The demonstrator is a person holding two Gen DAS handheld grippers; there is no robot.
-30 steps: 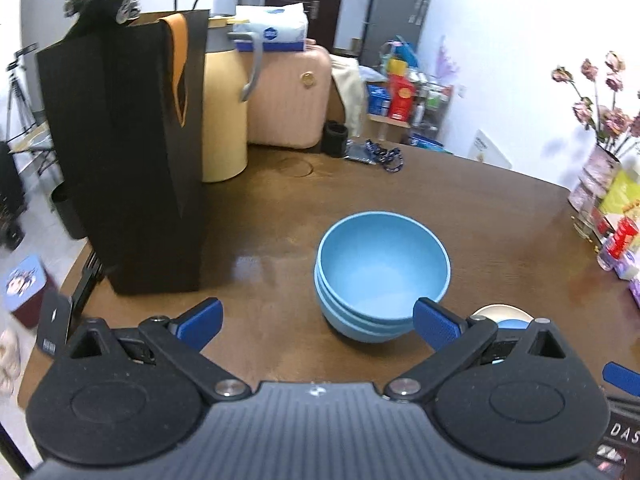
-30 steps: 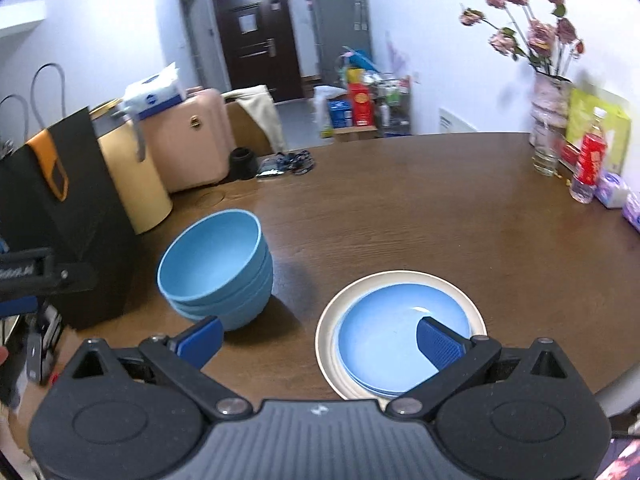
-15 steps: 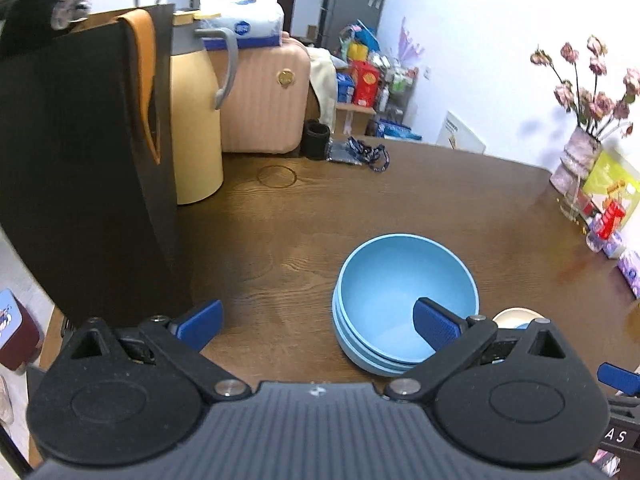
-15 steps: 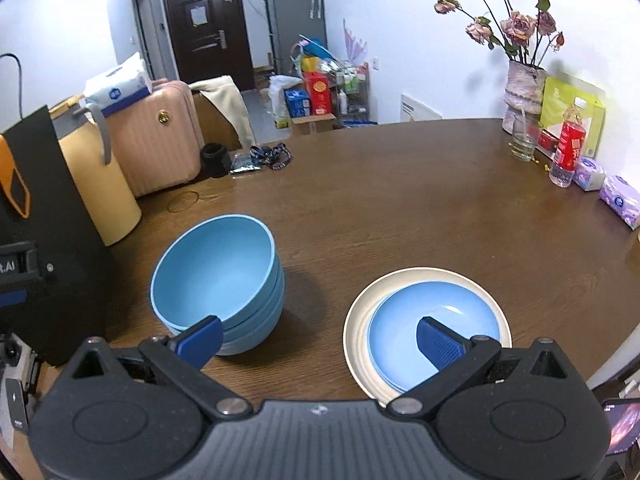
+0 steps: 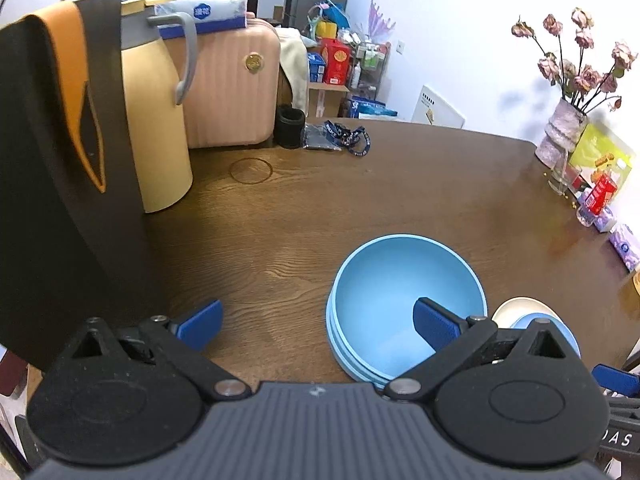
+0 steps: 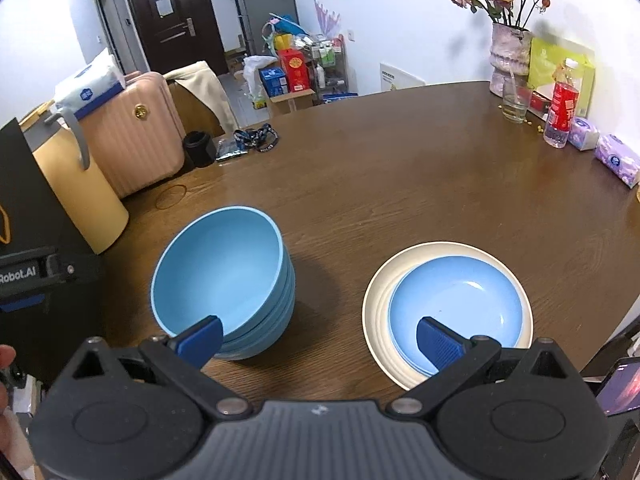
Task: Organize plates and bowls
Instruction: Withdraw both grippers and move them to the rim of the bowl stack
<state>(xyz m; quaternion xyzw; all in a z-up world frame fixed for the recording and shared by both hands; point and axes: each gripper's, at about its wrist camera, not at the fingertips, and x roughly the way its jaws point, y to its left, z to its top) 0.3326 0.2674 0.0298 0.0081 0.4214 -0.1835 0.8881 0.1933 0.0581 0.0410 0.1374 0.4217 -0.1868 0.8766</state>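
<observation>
A stack of light blue bowls [image 6: 224, 280] stands on the brown wooden table [image 6: 400, 184], left of a blue plate [image 6: 456, 304] that rests on a wider cream plate [image 6: 376, 304]. The left wrist view shows the same bowl stack [image 5: 400, 300] low and right of centre, with the plates [image 5: 532, 316] just beyond it. My left gripper [image 5: 316, 326] is open above the table, empty, its right finger over the bowls. My right gripper [image 6: 318, 338] is open and empty, held above the gap between bowls and plates.
A black paper bag [image 5: 52, 184], a yellow jug [image 5: 156, 128] and a pink suitcase [image 5: 228, 88] line the left side. A vase of dried flowers [image 6: 508, 56], a glass, a red bottle [image 6: 560, 108] and tissue packs [image 6: 616, 160] stand along the right edge. A lanyard [image 6: 256, 140] lies at the back.
Both grippers have pulled back and risen; the bowls and plates sit a little farther off. The left view has swung left, so the bowls have slid right. Nothing was grasped.
</observation>
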